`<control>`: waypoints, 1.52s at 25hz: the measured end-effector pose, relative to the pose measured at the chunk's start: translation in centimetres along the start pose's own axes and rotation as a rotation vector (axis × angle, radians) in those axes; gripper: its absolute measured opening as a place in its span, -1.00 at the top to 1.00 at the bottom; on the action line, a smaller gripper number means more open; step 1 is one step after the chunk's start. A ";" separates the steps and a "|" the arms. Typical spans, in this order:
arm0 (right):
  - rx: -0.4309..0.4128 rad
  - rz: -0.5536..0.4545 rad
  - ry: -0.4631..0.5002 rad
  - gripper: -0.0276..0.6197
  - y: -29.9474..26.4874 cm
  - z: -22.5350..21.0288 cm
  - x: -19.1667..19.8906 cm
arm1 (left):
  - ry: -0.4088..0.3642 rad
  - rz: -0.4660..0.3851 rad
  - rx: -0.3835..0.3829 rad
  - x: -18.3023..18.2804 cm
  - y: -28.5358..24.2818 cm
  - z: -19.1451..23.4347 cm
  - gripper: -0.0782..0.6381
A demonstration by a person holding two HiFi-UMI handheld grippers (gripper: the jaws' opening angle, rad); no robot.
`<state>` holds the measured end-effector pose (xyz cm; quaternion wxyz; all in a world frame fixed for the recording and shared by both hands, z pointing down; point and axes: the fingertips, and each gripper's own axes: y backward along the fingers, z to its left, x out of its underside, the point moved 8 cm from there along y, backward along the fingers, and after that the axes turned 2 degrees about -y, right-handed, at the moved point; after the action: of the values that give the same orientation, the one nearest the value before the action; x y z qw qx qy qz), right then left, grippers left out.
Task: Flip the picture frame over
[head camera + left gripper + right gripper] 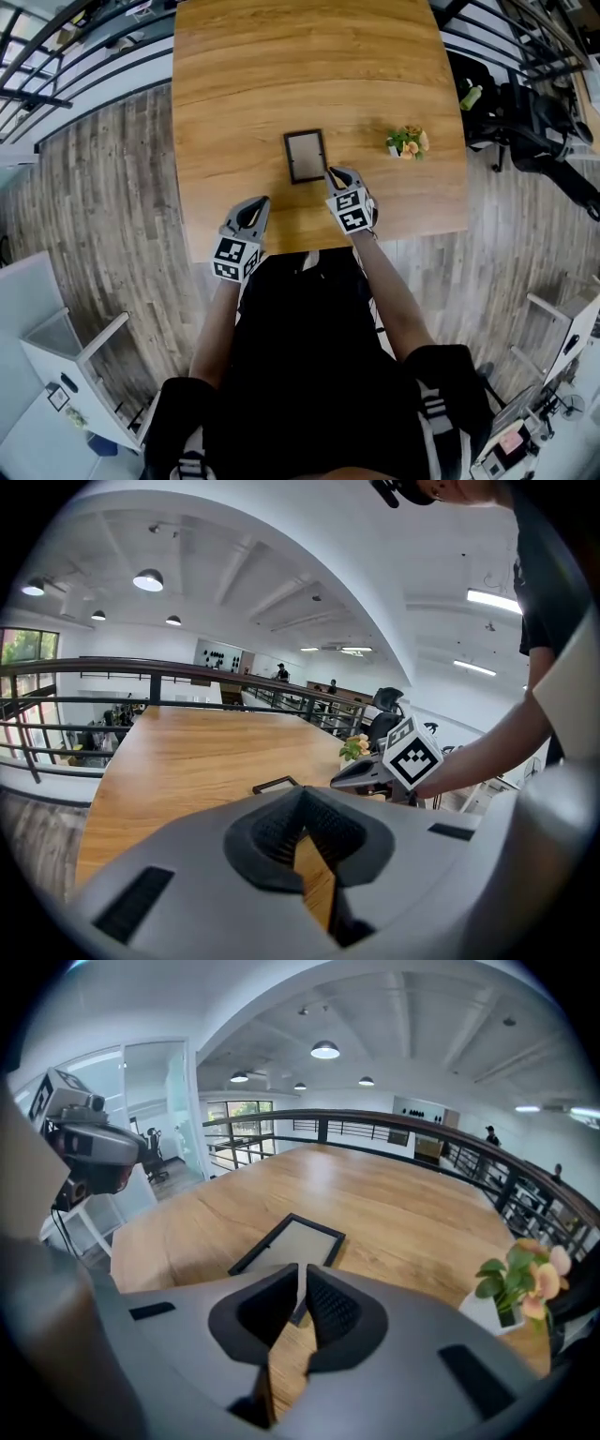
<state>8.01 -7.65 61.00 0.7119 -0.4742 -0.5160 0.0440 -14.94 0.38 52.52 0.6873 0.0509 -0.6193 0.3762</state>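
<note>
A small black picture frame (306, 156) (289, 1244) lies flat on the wooden table (281, 56), its pale panel facing up. My right gripper (331, 171) (302, 1267) points down at the frame's near right corner with a narrow gap between its jaws and nothing gripped; whether it touches the frame I cannot tell. My left gripper (260, 201) (302, 791) hovers over the table's near edge, left of the frame, shut and empty. The left gripper view shows the frame (275, 785) beyond its jaws, with the right gripper (345, 780) beside it.
A small potted plant (408, 142) (516, 1283) with pale flowers stands on the table to the right of the frame. A black railing runs past the table's far side. A dark office chair (525, 122) stands off the right edge and a white shelf (75, 366) at lower left.
</note>
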 end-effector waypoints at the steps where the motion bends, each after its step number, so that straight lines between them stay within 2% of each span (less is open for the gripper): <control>1: 0.003 0.005 -0.013 0.80 -0.5 0.2 0.2 | 0.007 0.007 -0.005 0.2 0.0 0.2 0.73; 11: 0.033 0.054 -0.124 0.74 -4.6 -0.4 1.9 | 0.014 0.063 0.022 1.1 -1.6 1.1 0.73; 21: 0.053 0.096 -0.217 0.64 -5.9 -0.3 2.3 | 0.011 0.072 0.043 1.0 -2.8 1.1 0.73; 26: 0.077 0.100 -0.296 0.66 -6.3 -0.5 3.2 | 0.012 0.078 0.048 1.1 -2.6 0.9 0.73; 30: 0.076 0.106 -0.367 0.75 -6.5 -0.8 3.3 | 0.013 0.085 0.049 1.4 -2.5 1.0 0.73; 38: 0.068 0.113 -0.391 0.75 -6.1 -1.0 3.4 | 0.012 0.075 0.058 1.3 -2.4 0.4 0.73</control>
<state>7.75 -9.79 67.73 0.6102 -0.4604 -0.6154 0.1927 -13.96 -1.00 54.73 0.6746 0.0454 -0.6054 0.4198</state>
